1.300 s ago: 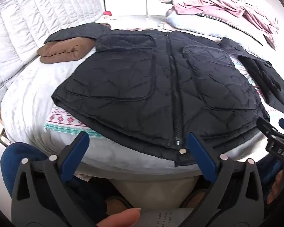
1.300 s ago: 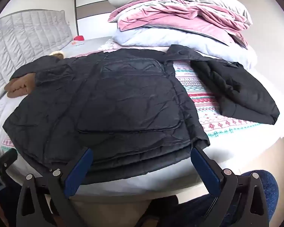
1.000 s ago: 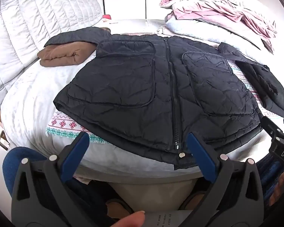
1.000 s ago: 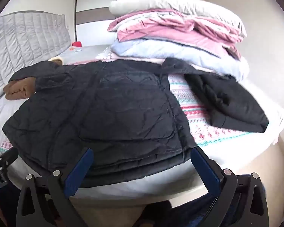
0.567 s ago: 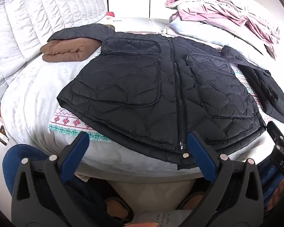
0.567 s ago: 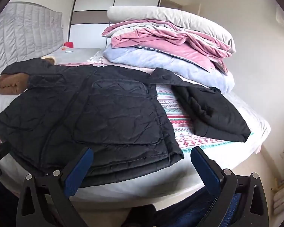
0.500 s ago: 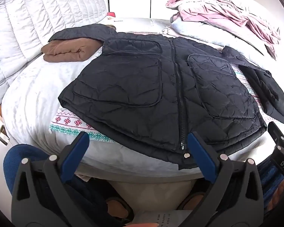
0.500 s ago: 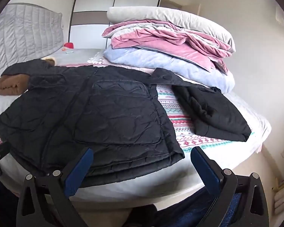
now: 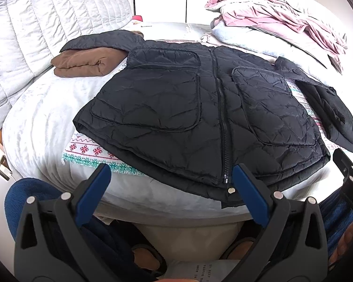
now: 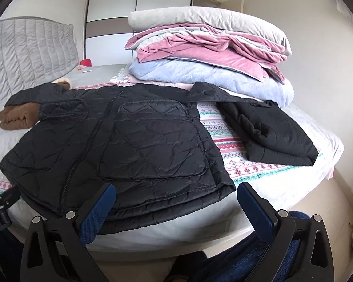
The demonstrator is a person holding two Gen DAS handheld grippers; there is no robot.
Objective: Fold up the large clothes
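A black quilted jacket (image 9: 200,117) (image 10: 134,145) lies flat on the bed, front up, zipper closed, hem toward me at the near edge. Its sleeves spread out: one runs over a folded brown garment (image 9: 82,62) (image 10: 16,115), the other reaches toward the bedding pile. My left gripper (image 9: 171,183) hovers open just short of the hem near the zipper's bottom end, holding nothing. My right gripper (image 10: 176,202) is open too, above the jacket's right hem corner, with nothing between its blue pads.
A folded black garment (image 10: 275,134) (image 9: 334,112) lies right of the jacket on a patterned blanket (image 10: 226,145). Stacked pink, blue and grey bedding (image 10: 207,54) fills the back right. A grey quilted headboard (image 9: 35,35) stands left. The person's blue-clad knees (image 9: 28,197) press the bed's edge.
Both grippers drew back and rose slightly, staying open. The right wrist view swung to the right, so more of the folded black garment and the wall show.
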